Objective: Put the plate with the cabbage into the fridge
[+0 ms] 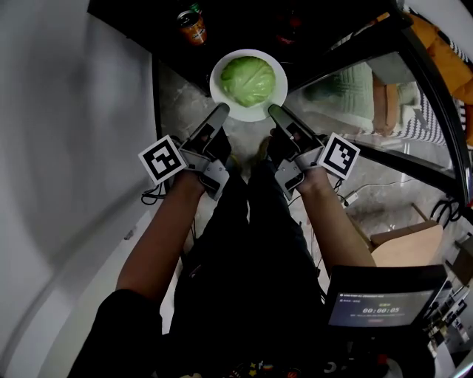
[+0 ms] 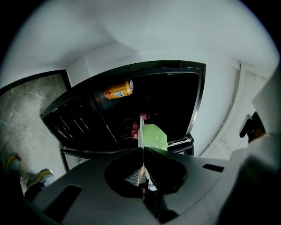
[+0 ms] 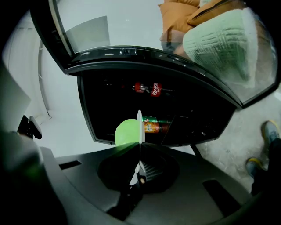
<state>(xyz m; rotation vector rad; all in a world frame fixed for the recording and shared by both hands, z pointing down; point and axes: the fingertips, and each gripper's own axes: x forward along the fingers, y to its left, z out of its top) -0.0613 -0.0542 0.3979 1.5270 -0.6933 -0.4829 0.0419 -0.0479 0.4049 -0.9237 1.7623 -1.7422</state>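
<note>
A white plate carries a pale green cabbage and hangs level in front of the dark open fridge. My left gripper is shut on the plate's near left rim. My right gripper is shut on its near right rim. In the left gripper view the plate shows edge-on with the cabbage to its right. In the right gripper view the plate shows edge-on too, with the cabbage to its left.
An orange drink can lies on a fridge shelf at the left. More cans and bottles sit deeper inside. The glass fridge door stands open to the right. A white wall runs along the left. A person's legs stand below.
</note>
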